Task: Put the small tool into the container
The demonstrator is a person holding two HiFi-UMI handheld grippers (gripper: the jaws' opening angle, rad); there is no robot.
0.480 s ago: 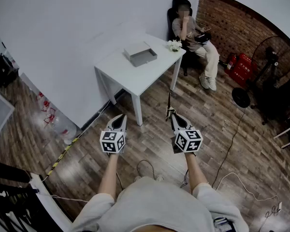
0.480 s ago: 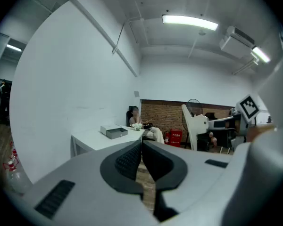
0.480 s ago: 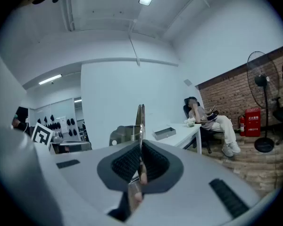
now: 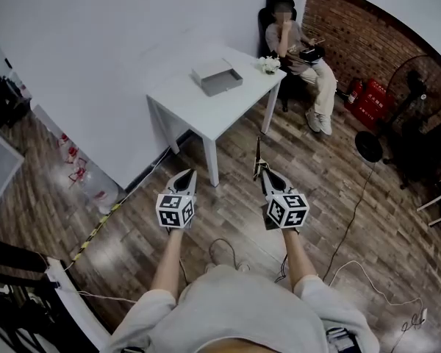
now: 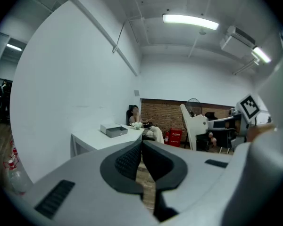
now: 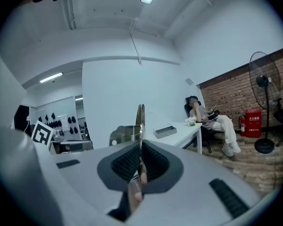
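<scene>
The small tool (image 6: 140,121), a slim, flat strip of silvery metal, stands clenched between the ribbed black pads of the right gripper (image 6: 139,147). Its narrow blade rises straight out past the jaw tips, and a paler, pinkish length of it shows lower down between the pads. In the head view the tool (image 4: 257,157) is a thin dark sliver pointing away from the right gripper (image 4: 263,171) toward the far side of the room, in the air above the floor and well apart from the table.

Just to its left, the left gripper (image 4: 189,173) is held at much the same height. Its own view shows the left gripper (image 5: 141,147) with its textured pads pressed together and nothing between them. Each gripper has a smooth grey shell and carries a cube with black-and-white square markers (image 4: 287,210).

The container (image 4: 217,77) is a shallow, rectangular grey box, open at the top. It sits on the far part of a plain white square table (image 4: 206,109) with straight legs, which stands against a smooth white wall (image 4: 95,65). A small white cluster that looks like flowers (image 4: 268,66) rests at the table's right corner.

The floor (image 4: 338,190) is dark wood-grain planking, with thin cables trailing across it. Far right, a person (image 4: 301,57) sits in a black chair before a red brick wall (image 4: 353,43). Red fire extinguishers (image 4: 367,101) and a black round-caged pedestal fan (image 4: 419,83) stand beside that wall.
</scene>
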